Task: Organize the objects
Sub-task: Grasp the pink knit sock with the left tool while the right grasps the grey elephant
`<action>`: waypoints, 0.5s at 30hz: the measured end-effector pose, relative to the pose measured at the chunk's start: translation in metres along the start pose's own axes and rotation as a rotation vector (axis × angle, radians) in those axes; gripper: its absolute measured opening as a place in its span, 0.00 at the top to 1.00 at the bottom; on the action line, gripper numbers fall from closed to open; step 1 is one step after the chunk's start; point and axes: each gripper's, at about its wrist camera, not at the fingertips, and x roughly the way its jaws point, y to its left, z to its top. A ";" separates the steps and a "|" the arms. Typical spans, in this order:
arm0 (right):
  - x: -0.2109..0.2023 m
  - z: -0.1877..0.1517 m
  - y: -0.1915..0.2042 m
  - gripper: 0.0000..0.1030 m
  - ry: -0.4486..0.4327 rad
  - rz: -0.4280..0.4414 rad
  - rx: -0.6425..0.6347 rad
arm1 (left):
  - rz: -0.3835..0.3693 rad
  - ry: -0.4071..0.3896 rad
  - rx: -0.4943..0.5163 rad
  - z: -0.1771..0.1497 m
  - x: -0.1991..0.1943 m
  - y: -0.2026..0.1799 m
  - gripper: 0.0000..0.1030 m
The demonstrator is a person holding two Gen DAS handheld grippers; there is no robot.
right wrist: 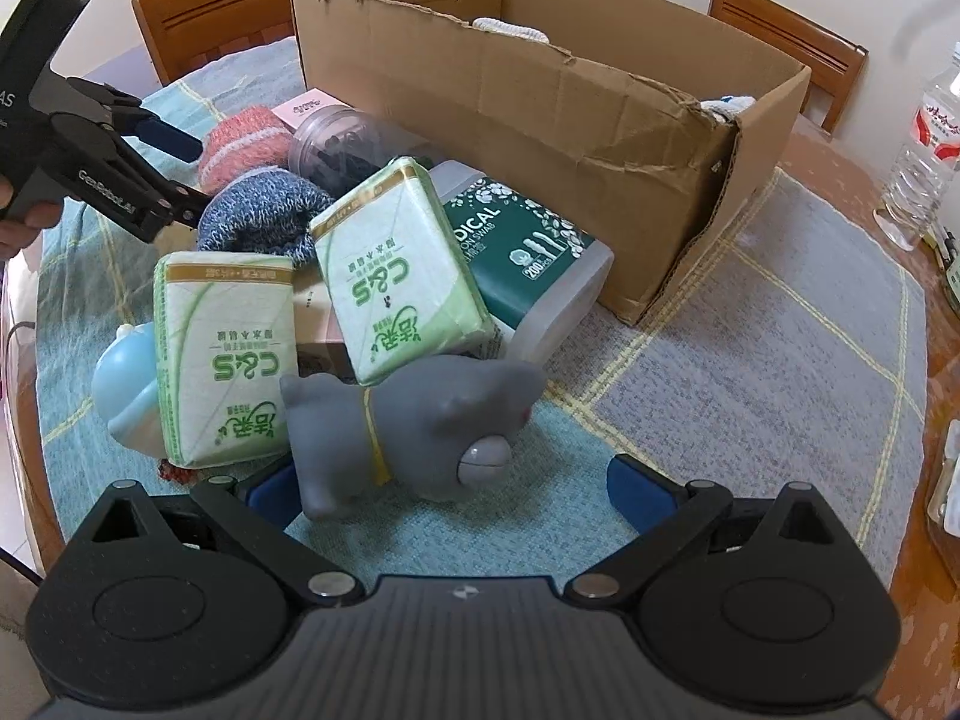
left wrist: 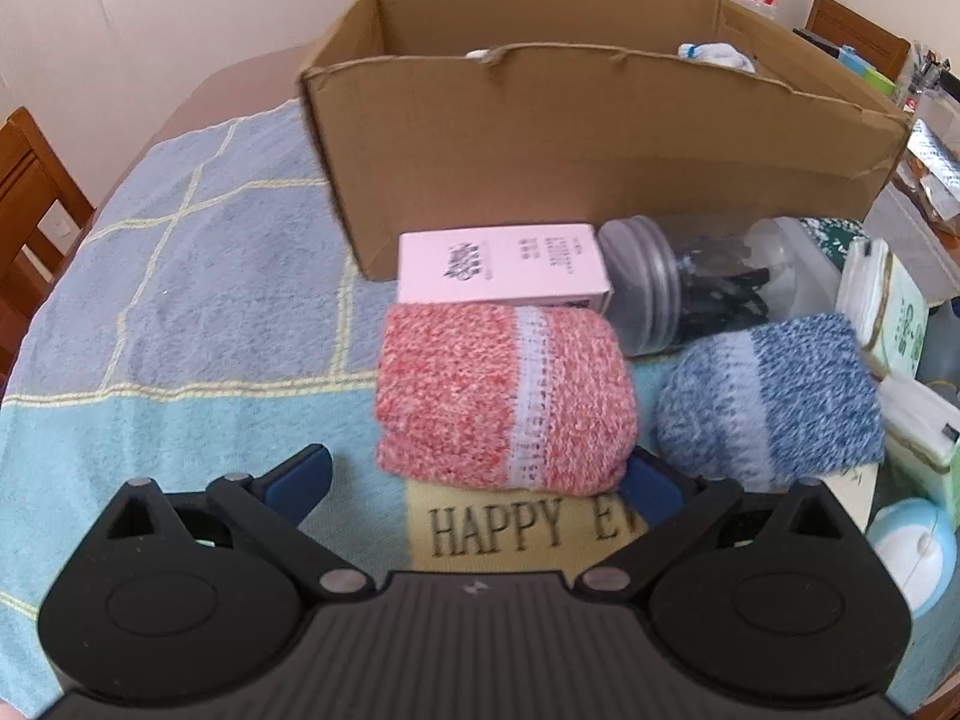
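Your left gripper point(left wrist: 474, 477) is spread wide, empty, with the red sock roll point(left wrist: 504, 396) at 12 o'clock between its tips. Your right gripper point(right wrist: 456, 489) gapes too, around the grey toy point(right wrist: 414, 420). The cardboard box point(right wrist: 540, 102) sits at 1 o'clock beyond the pile.

Wooden chairs point(right wrist: 240, 6), pale walls point(left wrist: 180, 12)

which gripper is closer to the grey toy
Right. The right gripper has its open jaws on either side of the grey toy. The left gripper is across the pile, open by the pink sock roll.
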 end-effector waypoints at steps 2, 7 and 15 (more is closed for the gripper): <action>-0.001 -0.001 -0.001 0.00 0.006 0.000 0.001 | 0.001 0.006 0.003 -0.001 -0.002 0.005 0.02; 0.001 0.005 0.007 0.01 -0.003 -0.004 -0.045 | -0.012 0.001 0.040 0.002 0.000 0.004 0.02; 0.001 0.013 0.011 0.16 -0.006 0.031 -0.083 | -0.040 -0.017 0.023 0.017 0.014 0.003 0.02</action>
